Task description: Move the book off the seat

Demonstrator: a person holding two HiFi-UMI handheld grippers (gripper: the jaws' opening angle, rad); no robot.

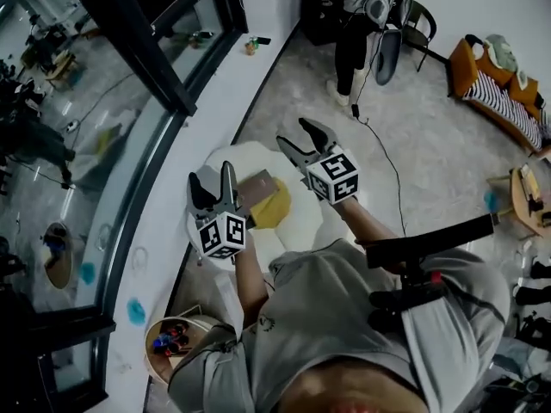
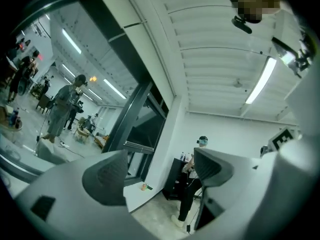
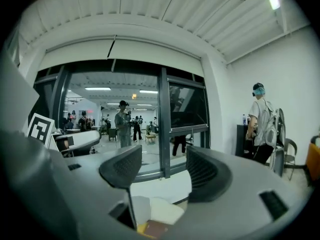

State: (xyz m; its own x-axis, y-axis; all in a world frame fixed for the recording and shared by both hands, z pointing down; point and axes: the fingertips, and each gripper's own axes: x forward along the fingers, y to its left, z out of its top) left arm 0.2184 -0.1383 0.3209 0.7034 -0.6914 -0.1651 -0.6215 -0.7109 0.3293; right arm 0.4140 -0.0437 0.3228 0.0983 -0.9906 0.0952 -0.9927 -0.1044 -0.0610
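Observation:
In the head view a brownish book [image 1: 258,188] lies on a yellow cushion [image 1: 274,211] in a white round seat [image 1: 237,157]. My left gripper [image 1: 213,188] hovers over the seat's left side, just left of the book, open with nothing between its jaws. My right gripper [image 1: 307,143] is above the seat's far right edge, also open and empty. The left gripper view looks out into the room, and the left gripper [image 2: 160,171] holds nothing there. In the right gripper view the book [image 3: 156,229] and seat [image 3: 162,209] show low, below the open right gripper [image 3: 162,169].
A white window ledge [image 1: 215,93] runs along the glass wall on the left. A person [image 1: 355,24] stands at the back with a cable trailing across the floor. An orange sofa [image 1: 499,93] is at the right, and a small round table [image 1: 172,338] at the lower left.

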